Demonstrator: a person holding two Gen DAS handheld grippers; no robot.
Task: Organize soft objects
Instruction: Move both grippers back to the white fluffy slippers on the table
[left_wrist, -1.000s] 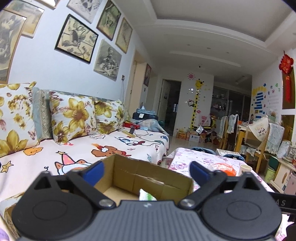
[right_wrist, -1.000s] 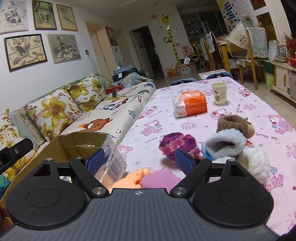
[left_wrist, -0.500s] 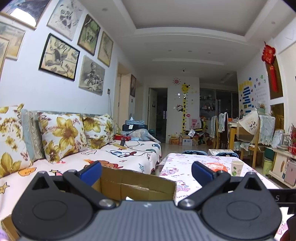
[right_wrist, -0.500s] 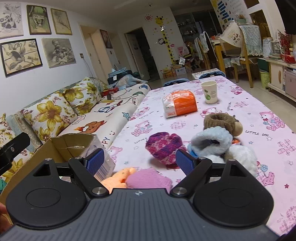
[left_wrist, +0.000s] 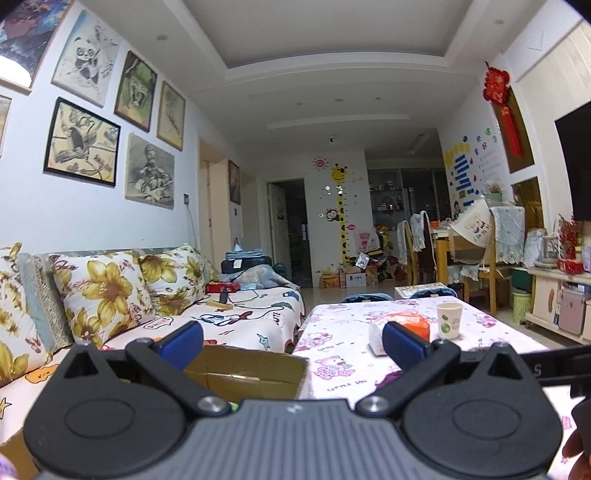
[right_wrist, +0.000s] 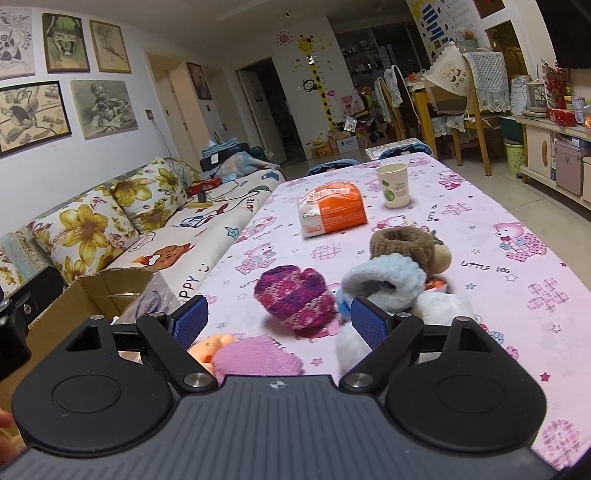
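Note:
Soft knitted things lie on the pink tablecloth (right_wrist: 480, 221) in the right wrist view: a purple-pink knit piece (right_wrist: 291, 297), a pale blue fluffy one (right_wrist: 388, 280), a brown one (right_wrist: 406, 243), white fluff (right_wrist: 439, 306), a pink knit (right_wrist: 255, 356) and an orange plush (right_wrist: 208, 345). My right gripper (right_wrist: 279, 319) is open just above the pink knit, holding nothing. An open cardboard box (right_wrist: 107, 288) sits at the table's left edge. My left gripper (left_wrist: 291, 338) is open and empty above the same box (left_wrist: 251, 373).
An orange-white tissue pack (right_wrist: 332, 214) and a paper cup (right_wrist: 393, 184) stand further back on the table. A sofa with flowered cushions (right_wrist: 92, 229) runs along the left. Chairs (right_wrist: 458, 107) and a cabinet (right_wrist: 554, 147) stand at the far right.
My left gripper has tilted upward and risen, so less of the box inside shows. My right gripper has moved slightly forward over the soft things. Both stay open.

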